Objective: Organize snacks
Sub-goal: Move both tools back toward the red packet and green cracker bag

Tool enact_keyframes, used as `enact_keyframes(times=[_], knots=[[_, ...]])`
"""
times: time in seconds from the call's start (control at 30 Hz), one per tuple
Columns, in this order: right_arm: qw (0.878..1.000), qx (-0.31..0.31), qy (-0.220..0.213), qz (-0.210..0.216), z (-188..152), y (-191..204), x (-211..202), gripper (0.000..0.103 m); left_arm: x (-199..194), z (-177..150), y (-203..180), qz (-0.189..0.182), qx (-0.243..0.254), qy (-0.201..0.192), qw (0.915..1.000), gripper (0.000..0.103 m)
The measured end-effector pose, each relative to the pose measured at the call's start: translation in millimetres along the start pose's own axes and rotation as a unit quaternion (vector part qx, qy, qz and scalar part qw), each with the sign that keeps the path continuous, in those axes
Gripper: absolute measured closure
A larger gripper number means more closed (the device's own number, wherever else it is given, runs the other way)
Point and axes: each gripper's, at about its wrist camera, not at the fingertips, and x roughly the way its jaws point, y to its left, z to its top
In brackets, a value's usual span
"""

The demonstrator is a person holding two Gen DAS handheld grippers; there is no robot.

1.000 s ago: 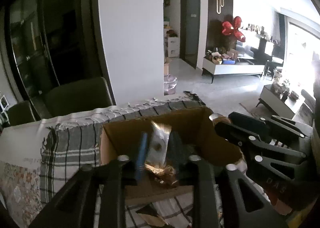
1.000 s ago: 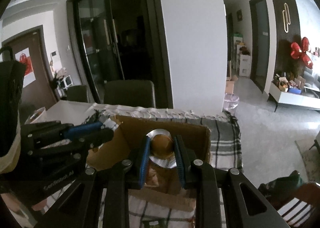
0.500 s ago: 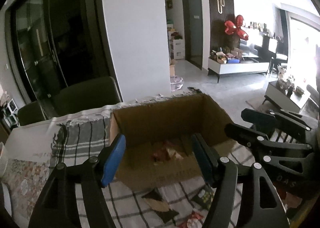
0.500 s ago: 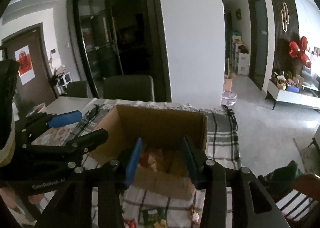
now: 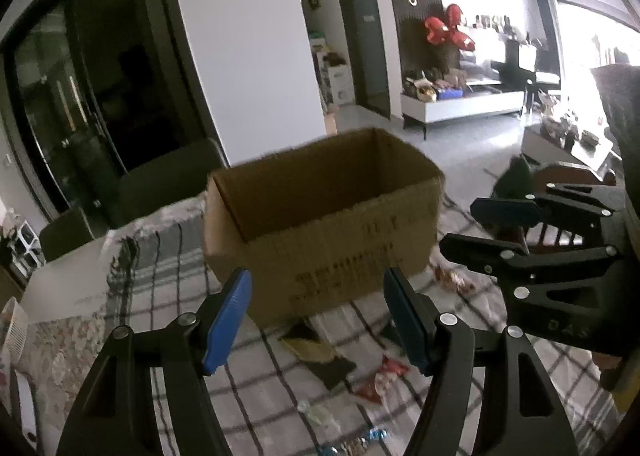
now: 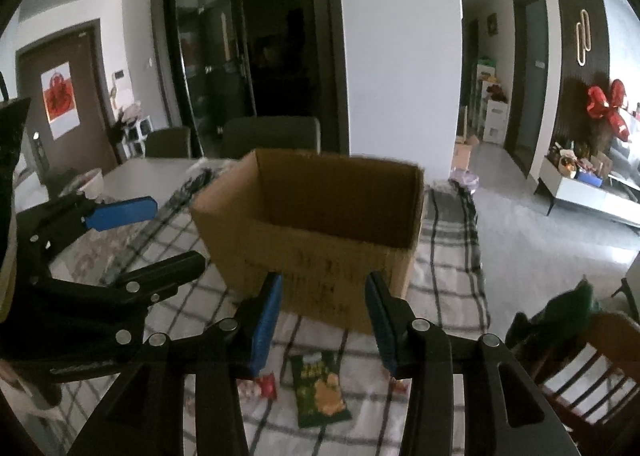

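Observation:
An open brown cardboard box [image 5: 320,224] stands on a checked tablecloth [image 5: 160,296]; it also shows in the right wrist view [image 6: 316,232]. Its inside is hidden from here. My left gripper [image 5: 320,312] is open and empty, in front of the box. My right gripper [image 6: 322,320] is open and empty, also in front of the box. Loose snack packets lie on the cloth: a green chip bag [image 6: 320,388], a small red packet [image 6: 266,384], a red packet [image 5: 380,376] and a tan wrapper [image 5: 308,348].
Dark chairs [image 6: 272,136] stand behind the table. A wooden chair [image 6: 580,368] with a green thing on it is at the right. A white basket [image 5: 14,328] sits at the table's left edge. The room opens to the right.
Both grippers held snacks over the box, then opened and let them drop inside. Both have since pulled back and lower, so the box's front wall now faces them.

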Motion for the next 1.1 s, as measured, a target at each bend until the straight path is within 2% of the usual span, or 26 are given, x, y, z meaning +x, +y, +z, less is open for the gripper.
enact_keyframes(times=[0.57,0.87,1.1], knots=[[0.993,-0.034,0.112,0.013,-67,12,44,0.059,34,-63,-26,-0.056,0.049,0.087,0.9935,0.042],[0.982,-0.066,0.174,0.028,-83,13,79,0.059,64,-77,-33,-0.104,0.080,0.135,0.9821,0.042],[0.978,-0.075,0.191,0.024,-88,12,95,0.059,86,-82,-39,-0.124,0.083,0.156,0.9764,0.042]])
